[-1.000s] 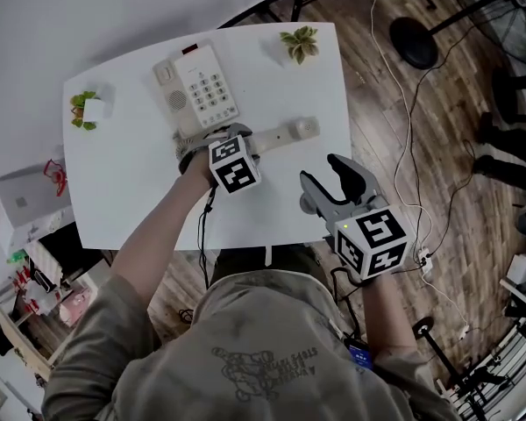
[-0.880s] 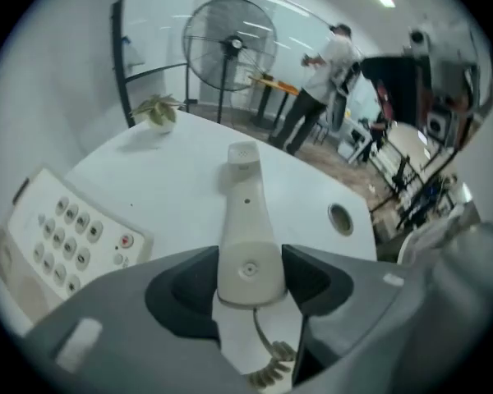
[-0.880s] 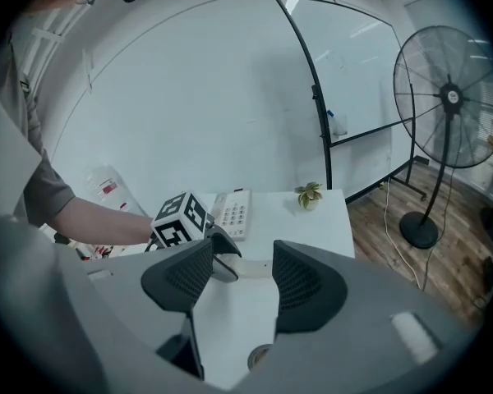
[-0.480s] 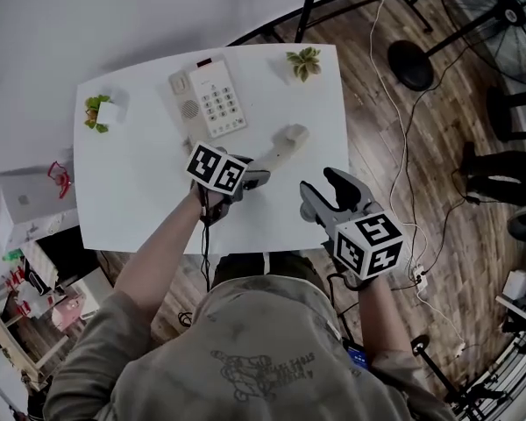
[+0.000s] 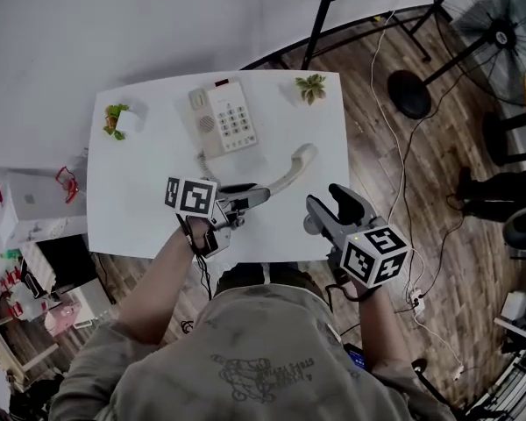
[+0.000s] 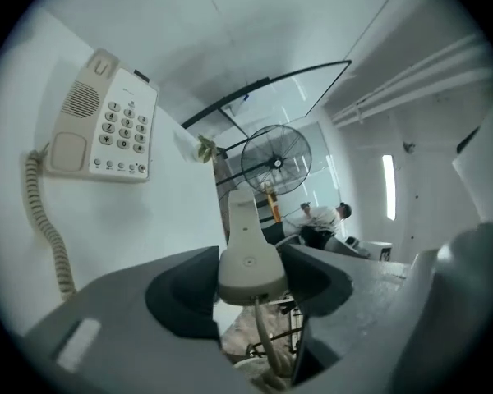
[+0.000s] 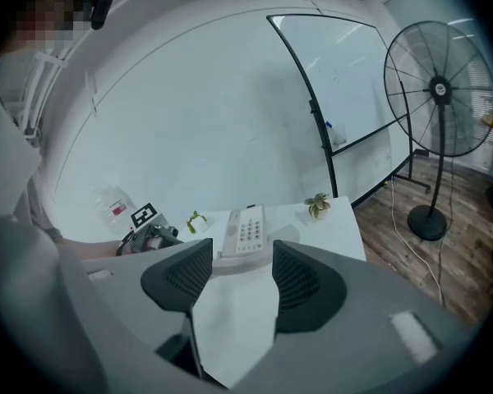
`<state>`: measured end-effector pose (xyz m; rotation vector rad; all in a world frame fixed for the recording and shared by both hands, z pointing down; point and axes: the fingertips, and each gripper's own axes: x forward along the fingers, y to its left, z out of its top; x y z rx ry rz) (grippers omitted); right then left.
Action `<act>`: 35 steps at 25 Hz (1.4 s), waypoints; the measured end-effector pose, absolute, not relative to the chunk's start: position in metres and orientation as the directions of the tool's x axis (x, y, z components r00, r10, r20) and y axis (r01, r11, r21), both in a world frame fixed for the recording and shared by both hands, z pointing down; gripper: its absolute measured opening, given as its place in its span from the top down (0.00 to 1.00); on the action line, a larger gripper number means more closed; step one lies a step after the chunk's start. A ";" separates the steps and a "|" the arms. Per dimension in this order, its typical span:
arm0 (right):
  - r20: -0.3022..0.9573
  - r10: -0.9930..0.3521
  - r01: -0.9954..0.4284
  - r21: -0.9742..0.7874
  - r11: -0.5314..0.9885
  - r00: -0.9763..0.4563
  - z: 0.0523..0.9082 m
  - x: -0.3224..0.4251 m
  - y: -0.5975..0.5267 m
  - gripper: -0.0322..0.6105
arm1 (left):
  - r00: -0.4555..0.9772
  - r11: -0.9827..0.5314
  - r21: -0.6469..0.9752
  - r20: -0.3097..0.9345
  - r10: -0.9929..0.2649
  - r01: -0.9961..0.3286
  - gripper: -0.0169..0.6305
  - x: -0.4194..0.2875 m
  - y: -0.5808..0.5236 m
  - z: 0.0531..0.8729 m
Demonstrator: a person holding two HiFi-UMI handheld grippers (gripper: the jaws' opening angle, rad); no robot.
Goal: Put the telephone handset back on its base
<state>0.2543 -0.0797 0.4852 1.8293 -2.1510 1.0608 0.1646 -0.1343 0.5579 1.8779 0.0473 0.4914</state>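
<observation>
We look down on a white rectangular table, a plain pale wall behind it, brown wood-plank floor to our right, thin cables trailing across it, a black pedestal fan beyond, a black-framed whiteboard against the wall

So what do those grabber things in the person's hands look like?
Both are grey plastic with two curved jaws and dark pads. The left gripper and right gripper each carry a white cube printed with black square markers. A thin black cable hangs from the left one. The person wears loose greyish sleeves.
</observation>
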 end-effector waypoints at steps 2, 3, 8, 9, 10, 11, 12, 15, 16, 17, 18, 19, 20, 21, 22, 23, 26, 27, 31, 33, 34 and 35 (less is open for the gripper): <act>0.479 -0.839 -0.898 -0.439 0.024 -0.257 0.474 0.255 -0.080 0.55 | 0.943 -0.332 0.933 0.228 0.245 -0.139 0.60 0.159 -0.134 0.530; 0.455 -0.852 -0.894 -0.448 0.032 -0.259 0.467 0.255 -0.082 0.54 | 0.954 -0.321 0.941 0.188 0.235 -0.107 0.60 0.157 -0.135 0.516; 0.269 -0.918 -0.859 -0.495 0.128 -0.292 0.421 0.250 -0.091 0.54 | 0.977 -0.362 0.932 0.051 0.209 0.029 0.60 0.137 -0.140 0.446; 0.239 -0.923 -0.851 -0.503 0.148 -0.302 0.413 0.248 -0.092 0.53 | 0.978 -0.374 0.926 0.024 0.205 0.056 0.60 0.134 -0.140 0.434; 0.212 -0.925 -0.843 -0.511 0.169 -0.314 0.406 0.244 -0.092 0.53 | 0.980 -0.380 0.922 0.002 0.198 0.075 0.60 0.130 -0.140 0.423; 0.186 -0.925 -0.832 -0.520 0.192 -0.330 0.399 0.241 -0.093 0.53 | 0.982 -0.384 0.919 -0.012 0.190 0.086 0.60 0.127 -0.140 0.414; 0.160 -0.923 -0.818 -0.532 0.217 -0.349 0.393 0.236 -0.095 0.53 | 0.984 -0.386 0.918 -0.021 0.179 0.089 0.60 0.124 -0.141 0.408; 0.084 -0.908 -0.754 -0.592 0.285 -0.410 0.379 0.222 -0.101 0.53 | 0.987 -0.376 0.921 -0.042 0.156 0.099 0.60 0.117 -0.140 0.394; 0.065 -0.901 -0.731 -0.611 0.303 -0.429 0.375 0.217 -0.103 0.52 | 0.986 -0.384 0.917 -0.048 0.158 0.106 0.60 0.115 -0.138 0.391; 0.051 -0.893 -0.711 -0.626 0.321 -0.448 0.372 0.213 -0.106 0.51 | 0.985 -0.396 0.911 -0.056 0.163 0.118 0.60 0.114 -0.137 0.387; 0.040 -0.884 -0.695 -0.635 0.338 -0.466 0.370 0.208 -0.109 0.49 | 0.983 -0.406 0.904 -0.067 0.171 0.133 0.59 0.115 -0.135 0.382; 0.028 -0.874 -0.679 -0.643 0.356 -0.485 0.367 0.203 -0.112 0.48 | 0.981 -0.412 0.899 -0.078 0.177 0.146 0.60 0.116 -0.133 0.377; 0.013 -0.865 -0.660 -0.652 0.374 -0.502 0.363 0.198 -0.116 0.46 | 0.980 -0.416 0.896 -0.084 0.182 0.154 0.59 0.117 -0.131 0.374; -0.006 -0.856 -0.638 -0.664 0.390 -0.518 0.358 0.194 -0.119 0.45 | 0.979 -0.418 0.894 -0.090 0.185 0.161 0.59 0.117 -0.129 0.370; -0.028 -0.849 -0.614 -0.678 0.404 -0.528 0.353 0.190 -0.121 0.44 | 0.978 -0.419 0.892 -0.098 0.186 0.169 0.59 0.118 -0.127 0.367; -0.050 -0.845 -0.590 -0.694 0.413 -0.533 0.348 0.188 -0.124 0.43 | 0.977 -0.421 0.890 -0.108 0.184 0.178 0.59 0.118 -0.126 0.364; -0.094 -0.839 -0.535 -0.731 0.424 -0.536 0.339 0.182 -0.131 0.39 | 0.971 -0.416 0.882 -0.160 0.178 0.222 0.59 0.117 -0.124 0.353; -0.100 -0.836 -0.525 -0.736 0.427 -0.540 0.338 0.180 -0.134 0.39 | 0.968 -0.419 0.877 -0.173 0.181 0.235 0.59 0.118 -0.123 0.350; -0.117 -0.839 -0.509 -0.748 0.426 -0.531 0.331 0.178 -0.141 0.44 | 0.968 -0.455 0.859 -0.160 0.193 0.233 0.59 0.123 -0.120 0.345; -0.110 -0.853 -0.520 -0.751 0.407 -0.510 0.330 0.179 -0.143 0.45 | 0.969 -0.475 0.850 -0.154 0.192 0.229 0.59 0.124 -0.119 0.345; -0.107 -0.857 -0.521 -0.754 0.401 -0.504 0.330 0.180 -0.143 0.45 | 0.969 -0.486 0.843 -0.155 0.193 0.231 0.59 0.124 -0.118 0.345; -0.107 -0.858 -0.518 -0.758 0.397 -0.502 0.330 0.180 -0.142 0.46 | 0.969 -0.497 0.836 -0.156 0.193 0.233 0.59 0.124 -0.117 0.345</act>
